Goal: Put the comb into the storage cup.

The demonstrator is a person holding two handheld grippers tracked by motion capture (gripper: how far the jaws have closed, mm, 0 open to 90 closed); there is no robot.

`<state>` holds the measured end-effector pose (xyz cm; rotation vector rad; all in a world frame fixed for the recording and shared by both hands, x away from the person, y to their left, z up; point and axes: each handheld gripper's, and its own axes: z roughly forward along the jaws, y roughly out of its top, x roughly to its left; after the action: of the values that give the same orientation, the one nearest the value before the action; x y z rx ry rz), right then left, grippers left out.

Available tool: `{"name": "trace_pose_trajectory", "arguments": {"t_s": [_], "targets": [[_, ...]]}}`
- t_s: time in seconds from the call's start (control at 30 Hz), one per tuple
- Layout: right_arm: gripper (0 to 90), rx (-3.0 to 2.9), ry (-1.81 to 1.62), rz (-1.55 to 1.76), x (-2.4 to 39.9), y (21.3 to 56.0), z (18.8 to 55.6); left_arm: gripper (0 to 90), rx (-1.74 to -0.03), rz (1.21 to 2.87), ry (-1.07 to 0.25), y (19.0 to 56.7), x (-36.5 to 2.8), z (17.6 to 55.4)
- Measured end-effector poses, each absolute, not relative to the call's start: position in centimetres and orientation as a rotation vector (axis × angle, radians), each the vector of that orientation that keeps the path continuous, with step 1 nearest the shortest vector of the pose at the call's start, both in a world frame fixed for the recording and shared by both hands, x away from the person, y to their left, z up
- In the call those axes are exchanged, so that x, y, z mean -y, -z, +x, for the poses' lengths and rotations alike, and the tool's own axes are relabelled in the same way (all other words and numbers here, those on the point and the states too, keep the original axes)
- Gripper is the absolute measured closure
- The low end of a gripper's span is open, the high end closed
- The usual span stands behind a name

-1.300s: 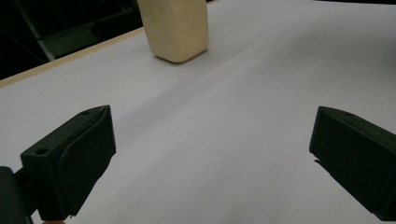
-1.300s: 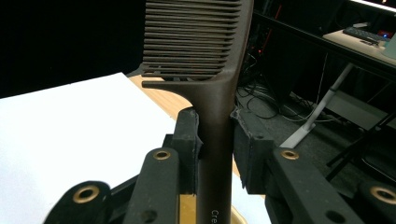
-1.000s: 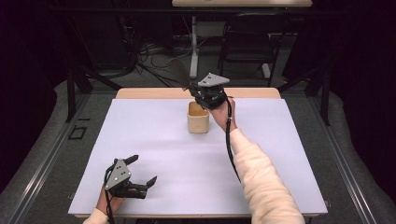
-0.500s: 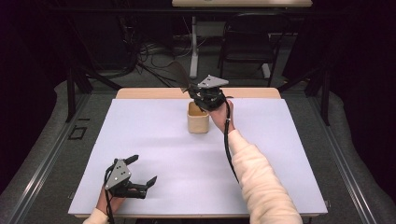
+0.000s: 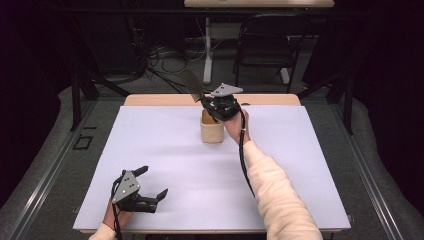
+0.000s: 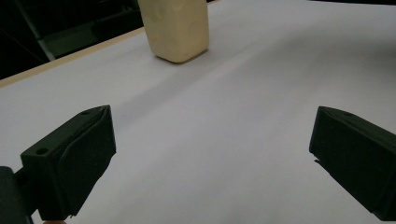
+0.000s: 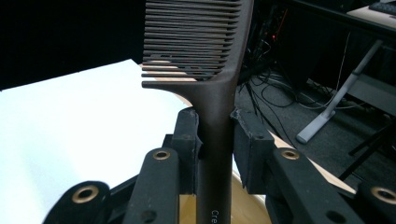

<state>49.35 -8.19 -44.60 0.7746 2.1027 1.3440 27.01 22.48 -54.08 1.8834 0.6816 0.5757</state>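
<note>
A dark brown comb (image 7: 205, 46) stands upright with its handle clamped between the jaws of my right gripper (image 7: 215, 140). In the high view this right gripper (image 5: 212, 107) hovers just over the rim of a beige cup (image 5: 211, 131) at the table's far middle. From there the comb (image 5: 192, 85) slants up to the left. The handle's lower end drops toward the cup's mouth (image 7: 247, 207). My left gripper (image 5: 152, 181) rests near the front left edge, open and holding nothing. In its own view the left gripper (image 6: 212, 154) looks at the cup (image 6: 175, 28) from afar.
A white sheet covers the table (image 5: 150, 145), and a wooden strip (image 5: 160, 100) shows along its far edge. Beyond it stand a dark chair (image 5: 267, 45), a desk leg (image 5: 206, 55) and tangled cables (image 5: 165, 55) on the floor.
The comb's toothed end now sticks out a little farther up and left of the right gripper. The left gripper has stayed in place.
</note>
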Motion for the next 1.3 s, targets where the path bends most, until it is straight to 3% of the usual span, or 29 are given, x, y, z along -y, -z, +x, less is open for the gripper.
{"name": "trace_pose_trajectory", "arguments": {"t_s": [1.3], "targets": [[71.8,-2.196,-1.271,0.810,8.4,46.5,49.8,0.4,-0.685,1.882,-0.576,54.1,-22.5,27.0]]}}
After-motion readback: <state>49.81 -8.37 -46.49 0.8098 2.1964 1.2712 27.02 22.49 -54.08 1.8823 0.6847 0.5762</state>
